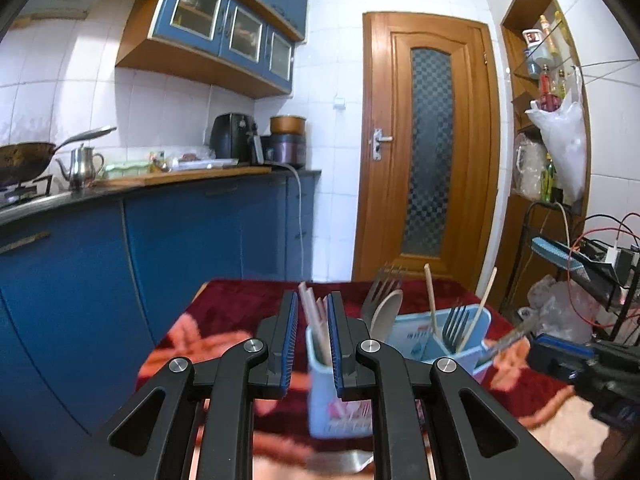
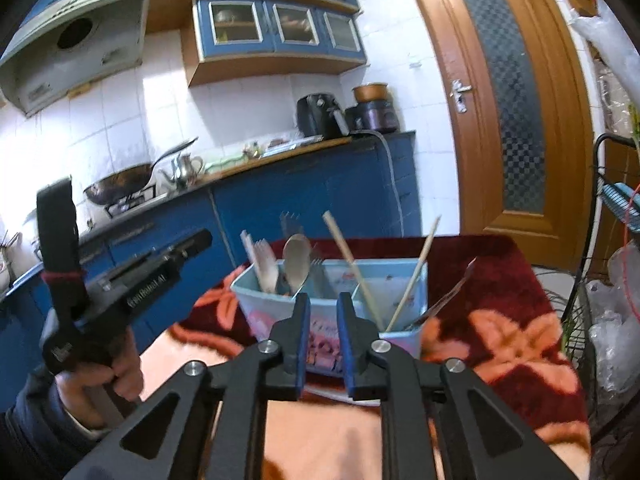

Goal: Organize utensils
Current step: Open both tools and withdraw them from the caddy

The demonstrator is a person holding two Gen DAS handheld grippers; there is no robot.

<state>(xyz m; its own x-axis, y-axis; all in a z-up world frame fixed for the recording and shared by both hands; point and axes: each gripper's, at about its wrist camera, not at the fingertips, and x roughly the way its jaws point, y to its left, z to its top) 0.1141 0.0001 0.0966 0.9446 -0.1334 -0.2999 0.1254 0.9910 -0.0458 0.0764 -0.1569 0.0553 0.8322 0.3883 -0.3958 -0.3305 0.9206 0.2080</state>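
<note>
Okay, both grippers look empty w/ fingers spread a little: left gripper (image 1: pixel 313 340) hangs just before the near end of the blue utensil caddy (image 2: pixel 280 304), right gripper (image 2: pixel 323 338) faces its long side. Caddy sits on the red floral cloth (image 2: pixel 500 300) and already holds forks, a spoon (image 2: pixel 297 260), chopsticks (image 2: pixel 416 268) and pale flat sticks (image 1: pixel 312 312). I'd judge the sorting nearly done, so check what's still loose before you reach. If you regroup anything, pinch one handle high up, lift straight, and brace the caddy w/ the other gripper, it's light plastic & prob tips easily.

Left view shows the right gripper (image 1: pixel 560 354) low at the right edge, w/ a blurred metal piece (image 1: pixel 514 336) near the caddy's corner; can't tell if it's gripped. Right view shows your left hand (image 2: pixel 100 380) on its handle, plus the caddy's compartments: spoon & forks left, chopsticks right
</note>
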